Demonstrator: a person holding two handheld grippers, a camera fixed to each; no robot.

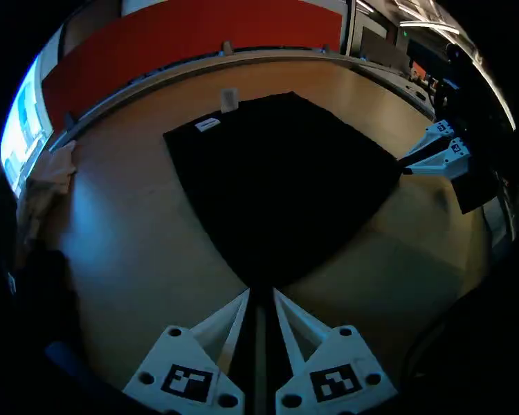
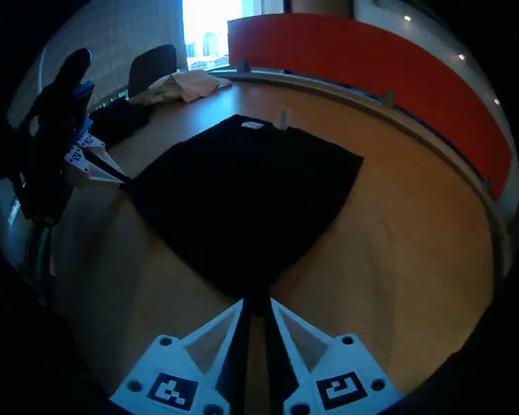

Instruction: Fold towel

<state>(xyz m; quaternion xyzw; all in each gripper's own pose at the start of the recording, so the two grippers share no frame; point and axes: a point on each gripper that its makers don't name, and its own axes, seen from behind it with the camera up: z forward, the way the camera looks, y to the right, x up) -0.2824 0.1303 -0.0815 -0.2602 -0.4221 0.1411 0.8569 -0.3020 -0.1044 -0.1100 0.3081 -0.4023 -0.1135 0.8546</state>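
Left gripper view: flat black cloth towel (image 1: 280, 180) lay spread on the light wooden table (image 1: 142, 228), mid-frame. Left gripper (image 1: 261, 294) at 6 o'clock, fingers pinched on the near towel corner. Right gripper (image 1: 402, 166) at 2 o'clock, tips on another corner.

Right gripper view: right gripper (image 2: 258, 304) at 6 o'clock, clamped on its corner; left gripper (image 2: 124, 181) at 9 o'clock. Towel (image 2: 246, 187) looked single-layer, no fold yet. Corners gripped; lift and fold-over all left to do.
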